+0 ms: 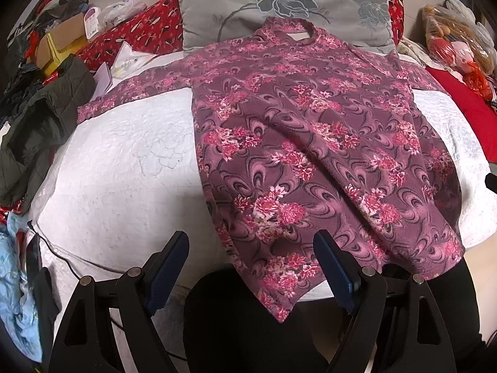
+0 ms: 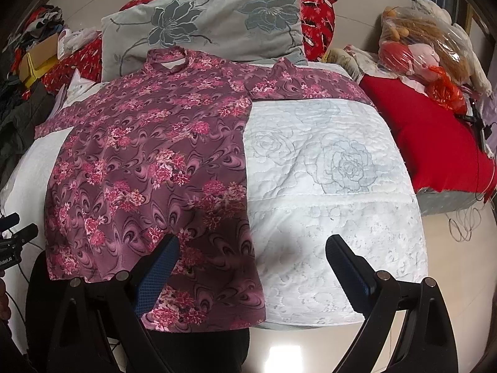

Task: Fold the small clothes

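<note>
Purple-pink floral fabric shirt [image 1: 298, 143] lies flat on white quilted bed cover [image 1: 124, 161], collar twd grey flower-print pillow [image 1: 279, 3]. Left gripper [image 1: 251, 267] and right gripper [image 2: 253, 267] – jaws wide apart, w/ nothing held.

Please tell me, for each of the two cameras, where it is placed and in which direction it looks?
Left wrist: on the left gripper, looking forward over the floral shirt toward the grey pillow; its two open fingers and dark-clothed legs show.
Right wrist: on the right gripper, facing the shirt's right edge and white quilt; its open fingers show, and the other gripper at far left.
Shared: shirt, pillow, quilt.
</note>
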`<move>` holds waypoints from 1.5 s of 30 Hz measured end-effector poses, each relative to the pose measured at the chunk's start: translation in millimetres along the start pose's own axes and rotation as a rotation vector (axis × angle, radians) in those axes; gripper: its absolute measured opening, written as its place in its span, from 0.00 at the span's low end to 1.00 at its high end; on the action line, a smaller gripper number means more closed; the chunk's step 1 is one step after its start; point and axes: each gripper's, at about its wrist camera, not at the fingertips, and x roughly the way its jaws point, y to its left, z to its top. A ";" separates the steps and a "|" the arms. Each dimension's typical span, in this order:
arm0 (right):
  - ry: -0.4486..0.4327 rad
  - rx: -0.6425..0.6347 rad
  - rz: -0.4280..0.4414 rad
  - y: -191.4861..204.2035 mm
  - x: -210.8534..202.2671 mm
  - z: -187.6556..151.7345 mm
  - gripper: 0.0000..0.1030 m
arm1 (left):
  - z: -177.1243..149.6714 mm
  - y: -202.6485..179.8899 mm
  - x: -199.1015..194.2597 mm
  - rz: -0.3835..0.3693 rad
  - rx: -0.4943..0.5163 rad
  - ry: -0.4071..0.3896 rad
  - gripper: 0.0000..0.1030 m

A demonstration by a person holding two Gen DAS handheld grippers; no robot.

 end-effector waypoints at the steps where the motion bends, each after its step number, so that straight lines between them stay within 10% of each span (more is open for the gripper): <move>1: -0.001 0.001 0.000 0.0 0.0 -0.1 0.92 | 0.2 0.1 0.3 0.000 0.000 0.002 0.80; 13: 0.009 0.011 0.018 -0.7 4.6 0.4 0.92 | 5.0 4.5 10.9 -0.016 -0.030 0.031 0.80; 22: 0.114 0.110 0.051 -25.2 38.0 -11.3 0.81 | 7.4 71.9 61.8 0.037 -0.237 0.243 0.79; 28: 0.199 0.161 0.082 -35.9 64.3 -25.2 0.77 | 3.4 56.8 82.2 -0.071 -0.218 0.318 0.78; 30: 0.225 0.171 0.102 -35.9 73.5 -29.6 0.67 | 4.2 43.9 87.9 -0.095 -0.179 0.320 0.58; 32: 0.273 0.181 0.160 -33.8 85.7 -35.4 0.44 | 5.3 31.5 95.7 -0.129 -0.134 0.347 0.12; 34: 0.320 0.188 0.207 -30.8 97.6 -41.6 0.20 | 5.7 26.5 99.0 -0.131 -0.124 0.345 0.07; 37: 0.301 0.186 0.224 -30.0 98.3 -44.4 0.10 | 5.7 31.7 94.9 -0.161 -0.153 0.310 0.05; 45: 0.124 0.247 0.402 -56.4 30.1 -36.4 0.04 | 18.9 91.7 28.2 -0.270 -0.331 0.247 0.04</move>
